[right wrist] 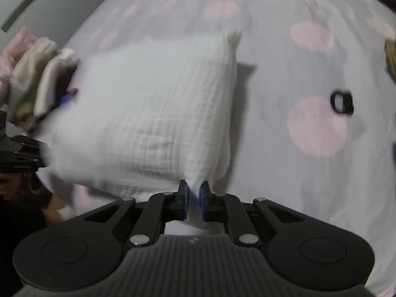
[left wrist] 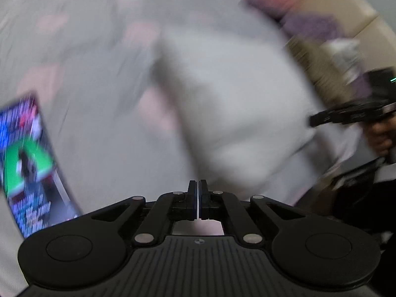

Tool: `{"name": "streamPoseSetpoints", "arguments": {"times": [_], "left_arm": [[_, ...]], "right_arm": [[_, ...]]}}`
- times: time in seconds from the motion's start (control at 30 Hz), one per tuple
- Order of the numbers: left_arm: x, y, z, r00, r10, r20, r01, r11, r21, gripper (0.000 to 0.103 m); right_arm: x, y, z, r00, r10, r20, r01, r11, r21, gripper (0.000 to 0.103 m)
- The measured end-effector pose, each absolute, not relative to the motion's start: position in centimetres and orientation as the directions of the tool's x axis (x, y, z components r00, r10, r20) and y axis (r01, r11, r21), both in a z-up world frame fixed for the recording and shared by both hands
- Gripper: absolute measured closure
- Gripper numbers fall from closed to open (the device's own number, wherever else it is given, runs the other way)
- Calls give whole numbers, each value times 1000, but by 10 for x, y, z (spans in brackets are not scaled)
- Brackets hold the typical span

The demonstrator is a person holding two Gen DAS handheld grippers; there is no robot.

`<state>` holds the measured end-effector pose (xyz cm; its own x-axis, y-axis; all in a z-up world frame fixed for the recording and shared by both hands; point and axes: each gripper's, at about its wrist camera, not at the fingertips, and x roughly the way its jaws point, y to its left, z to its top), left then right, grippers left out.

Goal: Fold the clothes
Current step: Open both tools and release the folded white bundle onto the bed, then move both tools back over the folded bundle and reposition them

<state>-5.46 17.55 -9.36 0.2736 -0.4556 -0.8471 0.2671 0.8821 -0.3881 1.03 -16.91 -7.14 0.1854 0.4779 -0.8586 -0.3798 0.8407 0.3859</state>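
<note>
A: Over the spotted bedsheet [right wrist: 309, 79], the white cloth [right wrist: 148, 113] hangs folded. The right gripper [right wrist: 194, 199] pinches its corner.

B: And the left gripper [left wrist: 198, 198]?

A: Its fingers are pressed together on a thin edge. Laying it flat is probably left.

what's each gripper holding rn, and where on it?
Right gripper: jaws pinch the white cloth at its near corner. Left gripper: jaws closed; the cloth lies ahead, but a thin edge between them cannot be told.
</note>
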Motion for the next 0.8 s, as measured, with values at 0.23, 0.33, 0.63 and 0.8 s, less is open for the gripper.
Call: {"name": "streamPoseSetpoints", "arguments": {"times": [0.23, 0.33, 0.63, 0.8], "left_arm": [[-50, 185, -62, 400, -346, -848, 233, 934, -272, 103], [-48, 187, -25, 549, -313, -775, 210, 949, -234, 102], [-11, 122, -18, 589, -416, -693, 312, 908, -279, 76], [-4, 83, -36, 567, -407, -716, 421, 890, -174, 76]], "right_arm": [[13, -176, -33, 276, 425, -862, -419, 860, 291, 42], [13, -179, -9, 397, 383, -834, -429, 881, 200, 42], [16, -132, 0, 553, 472, -687, -575, 813, 95, 64], [14, -96, -16, 578, 477, -662, -688, 721, -80, 65]]}}
